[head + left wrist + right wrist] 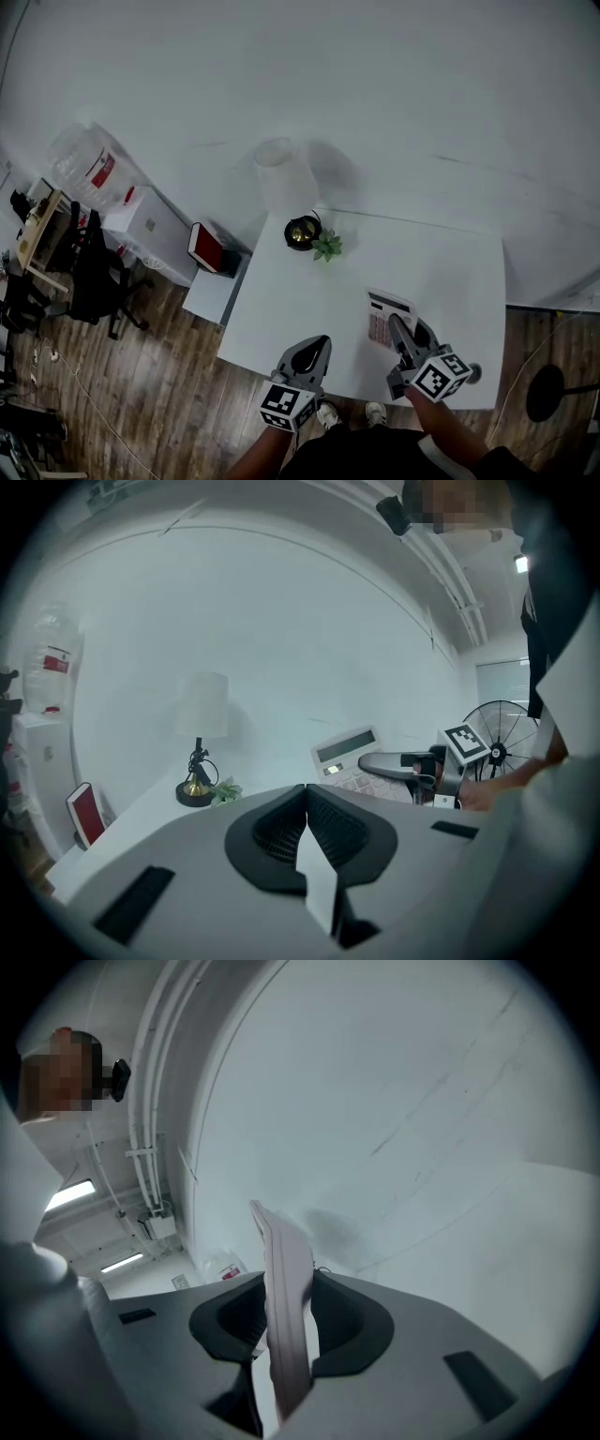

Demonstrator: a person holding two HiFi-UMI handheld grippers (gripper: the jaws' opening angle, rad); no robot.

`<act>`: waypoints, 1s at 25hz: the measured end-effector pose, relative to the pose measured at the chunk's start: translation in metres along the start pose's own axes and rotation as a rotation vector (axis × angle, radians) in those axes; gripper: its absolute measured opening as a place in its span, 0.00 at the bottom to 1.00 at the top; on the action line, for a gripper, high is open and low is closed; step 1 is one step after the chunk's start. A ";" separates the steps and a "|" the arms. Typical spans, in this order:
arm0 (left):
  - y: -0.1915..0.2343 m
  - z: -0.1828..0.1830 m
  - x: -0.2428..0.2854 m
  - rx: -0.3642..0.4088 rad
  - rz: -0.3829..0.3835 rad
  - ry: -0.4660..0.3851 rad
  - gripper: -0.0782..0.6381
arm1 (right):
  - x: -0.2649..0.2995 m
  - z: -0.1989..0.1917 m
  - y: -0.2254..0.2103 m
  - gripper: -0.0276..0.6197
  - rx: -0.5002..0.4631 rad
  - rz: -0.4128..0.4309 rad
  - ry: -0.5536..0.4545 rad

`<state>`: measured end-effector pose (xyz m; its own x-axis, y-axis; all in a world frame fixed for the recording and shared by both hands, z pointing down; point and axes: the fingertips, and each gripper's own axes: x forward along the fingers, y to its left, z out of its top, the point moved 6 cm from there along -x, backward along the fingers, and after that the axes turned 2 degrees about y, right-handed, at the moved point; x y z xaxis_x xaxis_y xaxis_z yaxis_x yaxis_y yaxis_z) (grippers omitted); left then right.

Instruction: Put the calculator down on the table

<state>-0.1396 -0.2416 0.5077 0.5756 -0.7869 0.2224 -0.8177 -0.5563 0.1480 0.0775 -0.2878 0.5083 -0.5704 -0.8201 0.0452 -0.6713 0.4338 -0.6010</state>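
Two grippers: the left gripper (pixel 317 344) and the right gripper (pixel 396 326) are held side by side over the near edge of the table (pixel 441 272), one in each hand.
Left jaws: clenched pad to pad in the left gripper view, with nothing caught between them.
Right jaws: clamped on the calculator (pixel 382 314). In the right gripper view it is seen edge-on, standing between the two pads and reaching past them.
Calculator: pale, with a grey display strip and rows of keys. It is held over the near right part of the table and is tilted, with the display end raised. It is gripped at its right side, toward the key end.
Contact: whether the calculator touches the table top cannot be made out — its lower edge is hidden behind the left gripper's body.
Table: white and rectangular, set against a white wall.
Lamp (pixel 302 232): a round dark base and a pale shade, placed at the far left corner of the table.
Plant (pixel 327 247): small and green, set just beside the lamp base.
Left of table: a red flat item (pixel 208 248) is stood upright — beyond it a large clear bottle (pixel 84 167) with a red label and a black office chair (pixel 94 277) on the wood floor.
Fan (pixel 506 733): seen beyond the right gripper in the left gripper view.
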 end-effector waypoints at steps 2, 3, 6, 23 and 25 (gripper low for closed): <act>0.000 -0.006 0.007 0.008 -0.026 0.013 0.14 | 0.001 -0.010 -0.010 0.26 0.010 -0.036 0.019; 0.000 -0.009 0.010 0.005 -0.032 0.020 0.14 | 0.002 -0.015 -0.016 0.26 0.023 -0.054 0.031; 0.004 -0.016 0.017 -0.012 -0.037 0.038 0.14 | 0.007 -0.030 -0.031 0.26 0.080 -0.101 0.075; 0.014 -0.028 0.025 -0.021 -0.023 0.072 0.14 | 0.015 -0.101 -0.084 0.26 0.248 -0.249 0.280; 0.015 -0.027 0.025 -0.038 -0.005 0.074 0.14 | 0.015 -0.109 -0.089 0.26 0.281 -0.266 0.302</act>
<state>-0.1375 -0.2629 0.5415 0.5788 -0.7613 0.2922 -0.8153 -0.5486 0.1855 0.0772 -0.2980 0.6494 -0.5362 -0.7260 0.4305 -0.6825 0.0729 -0.7272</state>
